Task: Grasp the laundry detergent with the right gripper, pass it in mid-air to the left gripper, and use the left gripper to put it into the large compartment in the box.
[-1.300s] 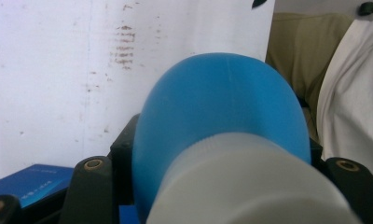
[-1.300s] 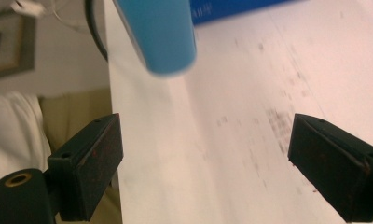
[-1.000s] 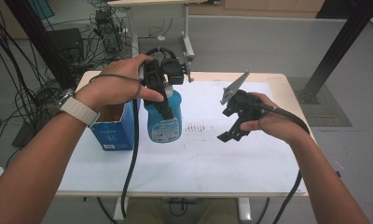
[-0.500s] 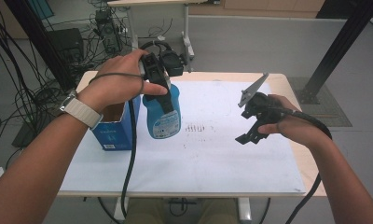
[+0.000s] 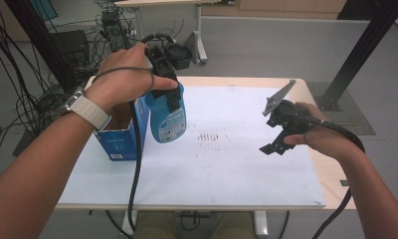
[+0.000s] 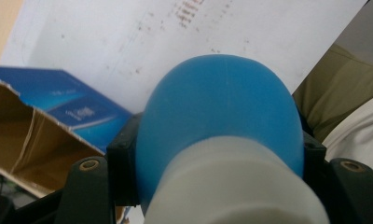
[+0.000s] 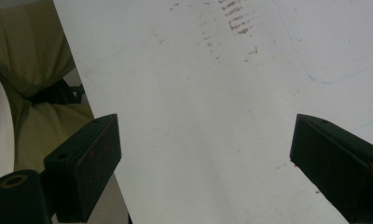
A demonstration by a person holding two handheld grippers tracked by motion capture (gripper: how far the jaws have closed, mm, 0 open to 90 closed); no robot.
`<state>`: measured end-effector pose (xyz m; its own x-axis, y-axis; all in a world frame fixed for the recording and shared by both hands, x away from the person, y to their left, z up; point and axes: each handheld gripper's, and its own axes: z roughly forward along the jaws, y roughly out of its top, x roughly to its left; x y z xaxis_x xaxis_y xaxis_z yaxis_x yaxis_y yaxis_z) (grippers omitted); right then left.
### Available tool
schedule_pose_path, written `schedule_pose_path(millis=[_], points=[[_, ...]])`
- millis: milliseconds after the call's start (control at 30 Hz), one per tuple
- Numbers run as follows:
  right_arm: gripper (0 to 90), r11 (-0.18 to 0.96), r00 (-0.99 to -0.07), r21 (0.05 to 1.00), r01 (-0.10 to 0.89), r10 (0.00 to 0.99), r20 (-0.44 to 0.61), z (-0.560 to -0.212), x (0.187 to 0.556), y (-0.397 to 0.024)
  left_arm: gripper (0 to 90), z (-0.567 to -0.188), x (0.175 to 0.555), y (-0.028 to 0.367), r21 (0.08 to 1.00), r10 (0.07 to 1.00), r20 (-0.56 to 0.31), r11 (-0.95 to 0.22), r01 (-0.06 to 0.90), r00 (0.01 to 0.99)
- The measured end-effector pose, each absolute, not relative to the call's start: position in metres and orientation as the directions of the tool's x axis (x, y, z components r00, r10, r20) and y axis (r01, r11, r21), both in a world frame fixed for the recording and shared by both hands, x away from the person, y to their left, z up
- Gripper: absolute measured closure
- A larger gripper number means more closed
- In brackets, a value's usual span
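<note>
Clamping the blue bottle (image 5: 167, 117) beside the open box (image 5: 118, 134), the left gripper (image 5: 163, 74) held steady while the right gripper (image 5: 276, 134), jaws spread and empty, had drifted aside, clearing the table (image 5: 237, 174).

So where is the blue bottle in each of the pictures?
High view: the blue bottle is left of middle, clamped by the left gripper, beside the blue box.
Left gripper view: it bulges up big at the bottom middle.
Right gripper view: not there.
Shared landmark: the reddish marks on the white sheet.
</note>
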<state>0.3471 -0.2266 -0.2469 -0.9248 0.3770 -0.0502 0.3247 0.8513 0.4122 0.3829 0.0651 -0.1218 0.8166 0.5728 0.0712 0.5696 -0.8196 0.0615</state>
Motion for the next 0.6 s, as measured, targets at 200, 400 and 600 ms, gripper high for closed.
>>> schedule_pose_path(millis=[200, 400, 600], points=[[9.2, 0.843, -0.918, 0.427, 0.329, 0.390, -0.064, -0.248, 0.349, -0.228, 37.3, -0.116, 0.395, 0.070, 0.038, 0.650, 0.063, -0.760, 0.649, 0.757], [9.2, 0.841, -0.917, 0.423, 0.338, 0.395, -0.051, -0.252, 0.353, -0.229, 37.2, -0.112, 0.405, 0.075, 0.027, 0.710, 0.068, -0.704, 0.710, 0.701], [9.2, 0.848, -0.917, 0.411, 0.335, 0.394, -0.064, -0.252, 0.356, -0.228, 37.2, -0.107, 0.413, 0.080, 0.037, 0.774, 0.064, -0.633, 0.773, 0.630]])
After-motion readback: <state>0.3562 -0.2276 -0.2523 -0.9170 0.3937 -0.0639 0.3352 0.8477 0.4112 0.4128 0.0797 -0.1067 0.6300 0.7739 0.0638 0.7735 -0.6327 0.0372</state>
